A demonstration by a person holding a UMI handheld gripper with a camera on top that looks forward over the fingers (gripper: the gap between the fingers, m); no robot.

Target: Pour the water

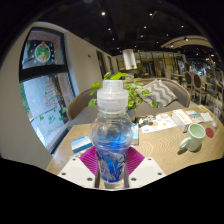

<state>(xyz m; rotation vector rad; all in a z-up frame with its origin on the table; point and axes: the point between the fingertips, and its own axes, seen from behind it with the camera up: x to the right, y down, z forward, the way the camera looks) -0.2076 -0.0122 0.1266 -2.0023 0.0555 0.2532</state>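
A clear plastic water bottle (111,135) with a white cap and a blue label stands upright between my fingers. My gripper (111,163) is shut on the bottle, with both magenta pads (90,160) pressed against its lower sides. The bottle seems lifted above the wooden table (160,145). A pale green mug (195,134) lies tipped on its side on the table, beyond the fingers to the right. The bottle's base is hidden between the fingers.
A leafy green plant (128,90) stands behind the bottle. Books and papers (170,121) lie on the table beyond the mug. A window with posters (45,85) fills the wall at the left. A pendant lamp (129,58) hangs above the far room.
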